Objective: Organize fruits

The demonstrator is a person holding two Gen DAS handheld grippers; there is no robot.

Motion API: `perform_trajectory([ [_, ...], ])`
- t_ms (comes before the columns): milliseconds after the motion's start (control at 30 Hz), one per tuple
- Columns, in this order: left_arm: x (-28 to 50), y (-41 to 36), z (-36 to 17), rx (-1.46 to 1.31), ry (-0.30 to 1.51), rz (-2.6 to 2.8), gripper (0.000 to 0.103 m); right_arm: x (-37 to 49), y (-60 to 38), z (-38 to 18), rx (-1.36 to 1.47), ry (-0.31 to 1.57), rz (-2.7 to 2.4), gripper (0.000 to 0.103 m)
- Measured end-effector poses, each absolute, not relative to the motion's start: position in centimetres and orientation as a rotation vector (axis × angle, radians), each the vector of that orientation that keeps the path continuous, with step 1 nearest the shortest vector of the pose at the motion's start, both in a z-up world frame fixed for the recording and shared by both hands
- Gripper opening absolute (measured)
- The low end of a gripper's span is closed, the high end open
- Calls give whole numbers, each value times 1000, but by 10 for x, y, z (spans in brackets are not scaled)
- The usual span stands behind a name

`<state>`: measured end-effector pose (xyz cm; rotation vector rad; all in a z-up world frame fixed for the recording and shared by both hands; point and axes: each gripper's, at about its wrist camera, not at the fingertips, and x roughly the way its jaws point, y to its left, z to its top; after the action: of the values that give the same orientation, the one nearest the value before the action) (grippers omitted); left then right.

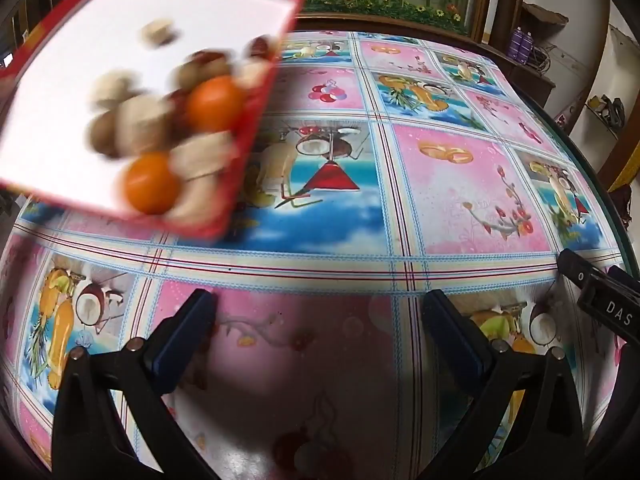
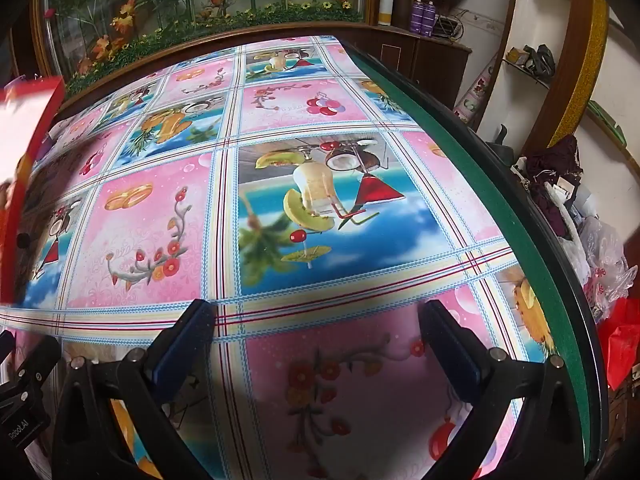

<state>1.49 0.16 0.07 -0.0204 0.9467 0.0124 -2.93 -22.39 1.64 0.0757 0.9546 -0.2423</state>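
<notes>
A red box with a white inside (image 1: pixel 100 40) hangs tilted above the table at the upper left of the left wrist view, blurred by motion. Two oranges (image 1: pixel 214 102) (image 1: pixel 152 182), several pale brown round fruits (image 1: pixel 140 124) and some dark red ones (image 1: pixel 260 46) lie heaped in its lower corner. What holds the box is hidden. My left gripper (image 1: pixel 320 312) is open and empty, low over the table, below and right of the box. My right gripper (image 2: pixel 320 318) is open and empty; the box edge (image 2: pixel 24 128) shows at its far left.
The table wears a glossy cloth of pink and blue picture squares (image 2: pixel 320 200) with a green edge (image 2: pixel 500 200) on the right. The other gripper's body shows at the right (image 1: pixel 604 300). A wooden cabinet with artificial flowers (image 2: pixel 200 8) stands behind. Bags (image 2: pixel 608 280) lie beyond the right edge.
</notes>
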Motion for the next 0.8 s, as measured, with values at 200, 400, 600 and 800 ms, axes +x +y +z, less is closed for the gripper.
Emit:
perform_trajectory([
  [200, -3, 0, 0, -20, 946, 13, 103, -29, -224, 16, 76, 955, -242, 103],
  [400, -3, 0, 0, -20, 946, 13, 103, -29, -224, 16, 76, 955, -242, 103],
  [600, -3, 0, 0, -20, 946, 13, 103, -28, -225, 16, 75, 955, -242, 103],
  [800, -10, -3, 0, -21, 946, 13, 103, -28, -225, 16, 75, 955, -242, 103],
])
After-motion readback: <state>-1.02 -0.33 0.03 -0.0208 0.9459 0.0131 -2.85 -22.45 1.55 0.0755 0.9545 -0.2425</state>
